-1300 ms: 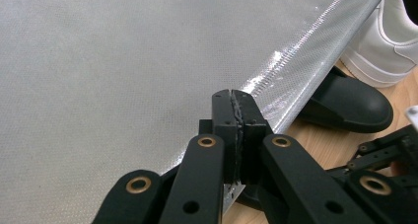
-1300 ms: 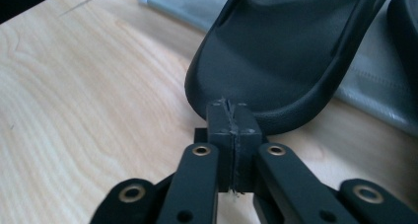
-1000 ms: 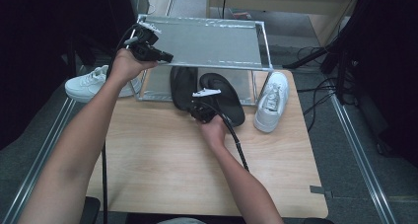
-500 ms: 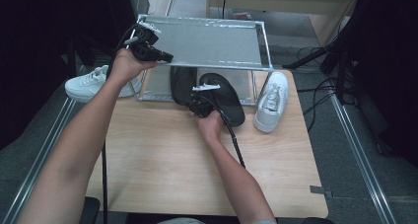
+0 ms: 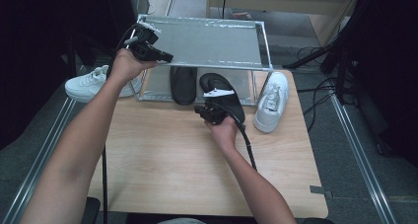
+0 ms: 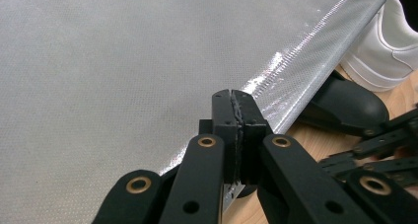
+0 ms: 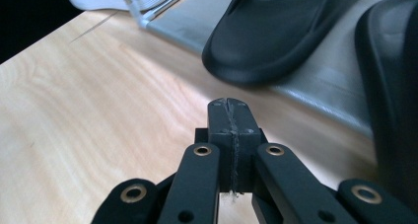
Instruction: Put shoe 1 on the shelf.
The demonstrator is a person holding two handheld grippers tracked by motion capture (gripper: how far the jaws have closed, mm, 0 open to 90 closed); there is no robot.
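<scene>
while left gripper (image 5: 165, 57) over rack (image 5: 217, 41), right gripper (image 5: 204, 110) low.

Two black slippers (image 5: 183, 84) (image 5: 224, 93) are lying on the lower shelf of one metal rack (image 5: 204, 41); two white sneakers (image 5: 91, 83) (image 5: 271, 100) are flanking that rack, one on each side.

Slippers (image 5: 183, 83) on rack (image 5: 207, 41) — sneakers (image 5: 270, 100) flanking

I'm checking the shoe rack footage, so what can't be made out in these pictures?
- High view: the toes of the two black slippers lie under the rack's top shelf.
- High view: the left white sneaker is partly behind the left hand.
- Right gripper view: the right slipper is cut by the edge.
</scene>
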